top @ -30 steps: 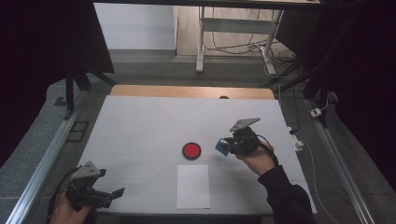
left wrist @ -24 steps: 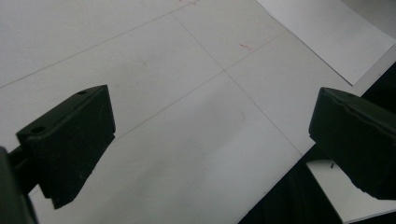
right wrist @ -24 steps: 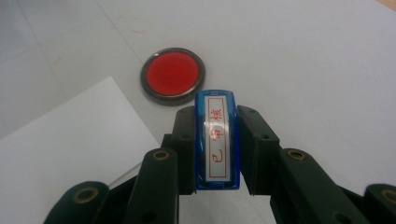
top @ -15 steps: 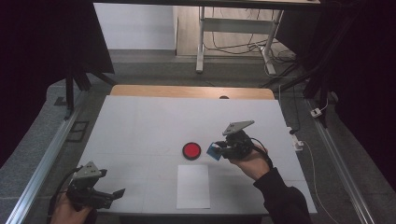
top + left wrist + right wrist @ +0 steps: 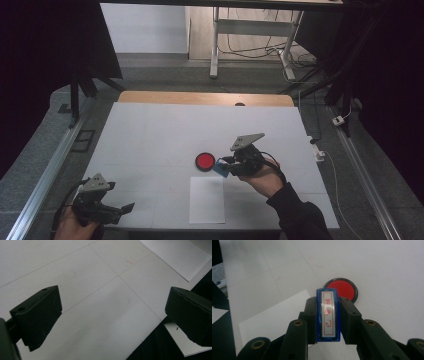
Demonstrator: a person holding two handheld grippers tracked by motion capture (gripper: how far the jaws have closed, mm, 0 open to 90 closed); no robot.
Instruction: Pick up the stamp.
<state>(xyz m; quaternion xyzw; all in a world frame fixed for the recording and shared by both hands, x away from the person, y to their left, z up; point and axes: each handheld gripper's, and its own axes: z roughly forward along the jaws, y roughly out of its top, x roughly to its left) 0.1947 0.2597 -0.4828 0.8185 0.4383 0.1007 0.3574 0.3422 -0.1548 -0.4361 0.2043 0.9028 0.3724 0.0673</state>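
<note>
White desk [image 5: 150, 135] seen from above. Right tongs [image 5: 224, 167] clamped on blue stamp [image 5: 328, 315], held above desk just beside round red ink pad [image 5: 205, 161], above far edge of white paper sheet [image 5: 207, 200]. Stamp face, red characters in red frame, turned toward right gripper camera, black pads pressing both long sides. Ink pad lay flat beyond stamp, black-rimmed. Left tongs [image 5: 122, 209] spread wide, nothing between, low over near left desk corner, well apart from paper sheet.
</note>
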